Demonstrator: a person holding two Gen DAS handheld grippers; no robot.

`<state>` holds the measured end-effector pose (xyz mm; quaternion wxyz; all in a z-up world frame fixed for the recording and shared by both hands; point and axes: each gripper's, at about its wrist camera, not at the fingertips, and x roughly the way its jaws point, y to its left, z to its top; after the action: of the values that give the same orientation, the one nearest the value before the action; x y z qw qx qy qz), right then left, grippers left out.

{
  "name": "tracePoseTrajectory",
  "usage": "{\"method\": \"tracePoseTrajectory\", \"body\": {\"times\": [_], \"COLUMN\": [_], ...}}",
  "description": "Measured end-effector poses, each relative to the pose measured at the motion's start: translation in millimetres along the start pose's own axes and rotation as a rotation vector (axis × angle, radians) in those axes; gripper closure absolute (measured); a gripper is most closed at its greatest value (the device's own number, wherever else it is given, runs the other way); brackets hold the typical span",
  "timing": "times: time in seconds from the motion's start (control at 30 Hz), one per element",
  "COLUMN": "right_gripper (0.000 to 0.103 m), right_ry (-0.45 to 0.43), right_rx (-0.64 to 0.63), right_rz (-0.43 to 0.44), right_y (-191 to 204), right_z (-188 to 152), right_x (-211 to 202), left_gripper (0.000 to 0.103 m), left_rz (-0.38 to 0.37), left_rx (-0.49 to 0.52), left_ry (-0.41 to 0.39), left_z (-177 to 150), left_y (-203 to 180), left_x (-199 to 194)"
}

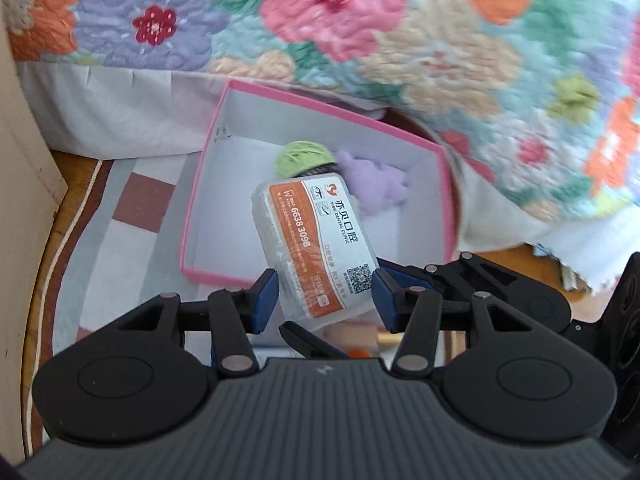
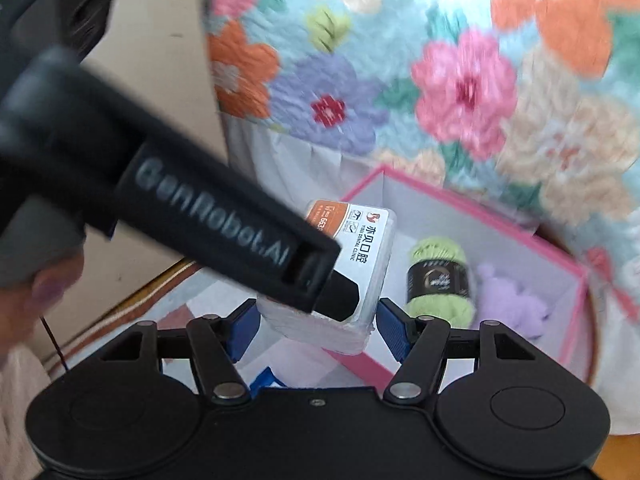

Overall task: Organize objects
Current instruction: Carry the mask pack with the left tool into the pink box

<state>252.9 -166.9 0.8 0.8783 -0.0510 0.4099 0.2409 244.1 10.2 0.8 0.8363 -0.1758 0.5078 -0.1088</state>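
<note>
A tissue pack (image 1: 316,248) with an orange and white dental clinic label sits between my left gripper's (image 1: 324,296) blue pads, held tilted above the near rim of a pink-edged white box (image 1: 208,160). In the right wrist view the same pack (image 2: 356,264) hangs over the box's near corner (image 2: 352,364), with the left gripper's black body (image 2: 200,216) across it. My right gripper (image 2: 316,328) is open just below the pack and holds nothing. A green yarn ball (image 2: 438,276) and a purple plush piece (image 2: 512,300) lie inside the box.
The box stands on a checked mat (image 1: 132,216) over a wooden floor (image 1: 48,240). A flowered quilt (image 1: 440,40) hangs close behind and right of the box. A beige furniture panel (image 1: 20,140) stands at the left. Small objects (image 1: 360,340) lie under the left gripper.
</note>
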Motion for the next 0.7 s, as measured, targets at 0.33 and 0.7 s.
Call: {"method": "tracePoseTrajectory", "body": {"times": [0.33, 0.7], "right_gripper": [0.035, 0.036], "right_ry": [0.111, 0.177], "right_rx": [0.299, 0.307], "right_rz": [0.220, 0.168], "right_y": [-82, -94], "right_z": [-6, -9], "right_x": [83, 127], "left_gripper": [0.058, 0.059], "left_rz": [0.038, 0.049], "left_rx": [-0.037, -0.006], "left_ry": [0.074, 0.144], "left_z": [42, 52], "left_y": [27, 32], "left_x": [80, 128]}}
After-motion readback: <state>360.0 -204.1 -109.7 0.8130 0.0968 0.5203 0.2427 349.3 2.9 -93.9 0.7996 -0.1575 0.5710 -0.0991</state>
